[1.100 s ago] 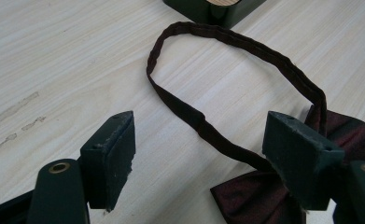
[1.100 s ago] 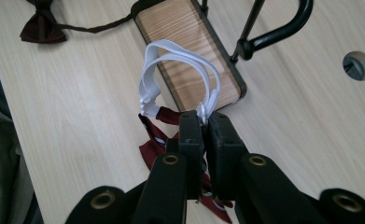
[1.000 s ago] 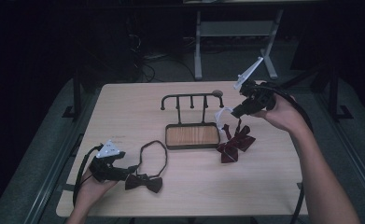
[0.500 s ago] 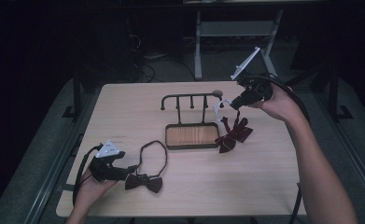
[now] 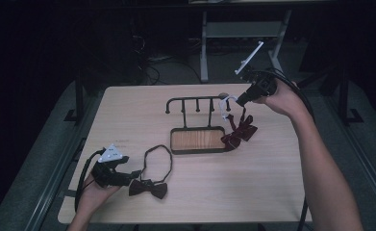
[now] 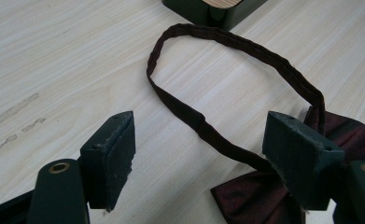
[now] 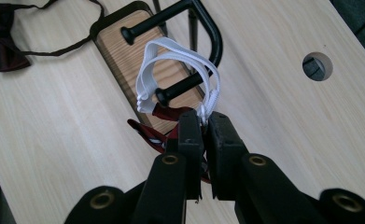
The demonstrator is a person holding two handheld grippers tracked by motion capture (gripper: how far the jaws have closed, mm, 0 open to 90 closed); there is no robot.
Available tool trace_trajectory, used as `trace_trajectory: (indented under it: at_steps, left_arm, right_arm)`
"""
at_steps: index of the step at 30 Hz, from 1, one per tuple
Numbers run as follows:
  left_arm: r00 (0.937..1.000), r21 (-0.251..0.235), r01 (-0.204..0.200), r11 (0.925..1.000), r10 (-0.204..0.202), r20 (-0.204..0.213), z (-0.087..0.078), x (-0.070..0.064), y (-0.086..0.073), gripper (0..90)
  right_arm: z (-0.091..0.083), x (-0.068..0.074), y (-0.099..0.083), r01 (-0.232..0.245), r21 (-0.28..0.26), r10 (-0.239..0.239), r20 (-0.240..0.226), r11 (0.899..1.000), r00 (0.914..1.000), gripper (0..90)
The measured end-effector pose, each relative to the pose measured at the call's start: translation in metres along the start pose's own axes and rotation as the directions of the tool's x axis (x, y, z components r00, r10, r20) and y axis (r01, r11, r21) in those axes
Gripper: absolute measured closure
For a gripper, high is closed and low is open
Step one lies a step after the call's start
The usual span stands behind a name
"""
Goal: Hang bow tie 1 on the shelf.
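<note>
Dark room all round, with a pale wooden table [image 5: 272, 183] lit in the middle. Over its far right part the right gripper [image 7: 203, 122] is clenched on the white band [image 7: 180, 60] of a striped bow tie [image 5: 238, 134]; that band loops round the right-hand peg of the black rack [image 5: 195, 103], and the bow hangs touching the table just right of the rack's wooden base [image 5: 197, 139]. At the near left the left gripper [image 6: 199, 158] lies low with its jaws wide apart over the strap of a dark bow tie [image 5: 148, 188], which lies flat on the table with its loop [image 6: 236, 44] reaching toward the base
</note>
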State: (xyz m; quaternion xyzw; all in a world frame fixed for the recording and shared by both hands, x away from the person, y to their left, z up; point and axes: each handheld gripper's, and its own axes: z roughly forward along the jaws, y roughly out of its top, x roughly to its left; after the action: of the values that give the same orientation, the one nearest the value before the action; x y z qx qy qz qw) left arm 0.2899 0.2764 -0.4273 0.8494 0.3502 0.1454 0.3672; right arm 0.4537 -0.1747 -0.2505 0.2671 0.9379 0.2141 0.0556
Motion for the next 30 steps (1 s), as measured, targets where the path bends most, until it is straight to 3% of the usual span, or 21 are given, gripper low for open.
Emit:
trace_trajectory:
  at_steps: [13, 30]
  left_arm:
    - [1.0, 0.005, -0.002, 1.0, 0.002, 0.001, 0.0, 0.0, 0.0, 26.0]
    - [1.0, 0.009, -0.002, 1.0, 0.002, 0.002, 0.001, -0.002, 0.0, 26.0]
  right_arm:
    - [0.017, -0.011, 0.001, -0.027, 0.019, 0.027, -0.013, 0.999, 0.9995, 84.0]
    - [0.021, -0.009, -0.004, -0.026, 0.005, 0.026, -0.036, 1.0, 0.999, 81.0]
